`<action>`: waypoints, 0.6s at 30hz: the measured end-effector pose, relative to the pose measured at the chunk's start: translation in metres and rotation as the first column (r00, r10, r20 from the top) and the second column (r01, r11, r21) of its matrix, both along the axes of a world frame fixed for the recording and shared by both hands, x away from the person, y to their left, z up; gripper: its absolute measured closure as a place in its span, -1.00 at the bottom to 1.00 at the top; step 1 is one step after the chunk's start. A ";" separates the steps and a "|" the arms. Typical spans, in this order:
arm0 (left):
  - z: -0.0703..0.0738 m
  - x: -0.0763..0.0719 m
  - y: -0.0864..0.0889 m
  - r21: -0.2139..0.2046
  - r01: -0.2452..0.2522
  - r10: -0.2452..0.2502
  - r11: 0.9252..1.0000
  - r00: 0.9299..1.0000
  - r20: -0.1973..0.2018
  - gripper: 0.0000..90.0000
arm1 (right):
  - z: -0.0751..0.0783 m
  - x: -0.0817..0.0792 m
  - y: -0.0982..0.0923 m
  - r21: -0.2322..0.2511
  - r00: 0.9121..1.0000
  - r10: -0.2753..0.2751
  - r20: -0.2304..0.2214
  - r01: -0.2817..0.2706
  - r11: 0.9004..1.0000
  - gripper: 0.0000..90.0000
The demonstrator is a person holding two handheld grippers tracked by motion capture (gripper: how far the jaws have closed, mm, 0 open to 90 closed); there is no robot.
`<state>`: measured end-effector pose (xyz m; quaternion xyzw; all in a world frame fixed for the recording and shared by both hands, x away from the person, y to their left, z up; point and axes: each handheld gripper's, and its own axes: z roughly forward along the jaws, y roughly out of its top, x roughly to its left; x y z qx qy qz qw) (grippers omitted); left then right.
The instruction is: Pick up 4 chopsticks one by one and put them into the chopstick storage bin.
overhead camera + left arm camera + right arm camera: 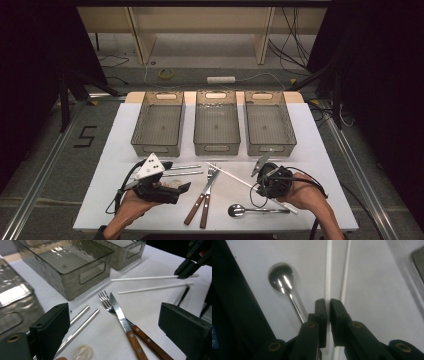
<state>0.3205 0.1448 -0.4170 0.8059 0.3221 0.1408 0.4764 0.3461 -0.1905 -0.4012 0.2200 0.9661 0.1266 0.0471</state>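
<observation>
A: From the high view, what lies on the bench [100, 200]?

B: Three clear bins stand in a row at the far side: left bin [158, 122], middle bin [216, 121], right bin [269, 122]. In front of them lie two metal chopsticks [182, 170], a fork [206, 191] and a knife [198, 202] with wooden handles, and a spoon [256, 210]. The left tool [181, 190] sits near the metal chopsticks. The right tool [261, 176] is over a white chopstick [235, 176] that runs slantwise across the bench.

A: And the left gripper view?

B: The left tool [112, 330] has its jaws wide apart, nothing between them. Beyond lie the metal chopsticks [82, 323], and the knife [125, 323] resting across the fork [106, 302]. Farther off, the right tool [186, 268] pinches one white chopstick [145, 278] near its end and holds it off the bench; a second white chopstick [155, 288] lies just beside it on the bench.

A: The right gripper view?

B: The right tool [328, 305] is clamped on the white chopstick [328, 270], jaws nearly together. The second white chopstick [345, 272] runs alongside, and the spoon [282, 280] lies to the left.
</observation>
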 end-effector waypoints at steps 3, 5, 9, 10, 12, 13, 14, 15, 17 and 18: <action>0.001 0.001 -0.008 0.038 0.018 -0.019 0.999 1.000 0.016 -0.77 | 0.000 -0.002 0.011 -0.007 1.000 0.021 -0.005 -0.021 1.000 0.89; 0.002 0.001 -0.013 0.056 0.036 -0.038 0.998 0.999 0.027 -0.73 | 0.000 -0.002 0.017 -0.012 0.999 0.048 -0.003 -0.048 0.999 0.89; 0.003 0.002 -0.021 0.097 0.071 -0.073 0.993 0.997 0.024 -0.67 | 0.000 -0.005 0.030 -0.018 0.996 0.088 -0.006 -0.088 0.996 0.89; 0.003 0.003 -0.023 0.104 0.086 -0.089 0.991 0.996 0.018 -0.65 | 0.000 -0.006 0.034 -0.017 0.995 0.095 -0.007 -0.095 0.995 0.89; 0.001 0.003 -0.027 0.117 0.111 -0.113 0.987 0.994 0.008 -0.63 | 0.001 -0.007 0.040 -0.022 0.994 0.112 -0.006 -0.112 0.993 0.89; 0.001 0.003 -0.029 0.127 0.115 -0.117 0.985 0.993 0.003 -0.63 | 0.000 -0.007 0.043 -0.017 0.992 0.127 -0.004 -0.127 0.992 0.89; 0.000 0.004 -0.030 0.140 0.121 -0.121 0.983 0.993 -0.003 -0.61 | 0.000 -0.007 0.047 -0.017 0.989 0.148 -0.009 -0.148 0.989 0.89; 0.000 0.004 -0.032 0.153 0.128 -0.129 0.980 0.992 -0.006 -0.61 | 0.000 -0.007 0.047 -0.017 0.989 0.148 -0.009 -0.148 0.989 0.89; -0.001 0.005 -0.034 0.161 0.144 -0.143 0.976 0.990 -0.017 -0.54 | -0.001 -0.009 0.053 -0.026 0.985 0.174 -0.012 -0.174 0.984 0.89; -0.002 0.005 -0.035 0.164 0.149 -0.147 0.975 0.989 -0.021 -0.54 | -0.001 -0.009 0.053 -0.026 0.985 0.174 -0.012 -0.174 0.984 0.89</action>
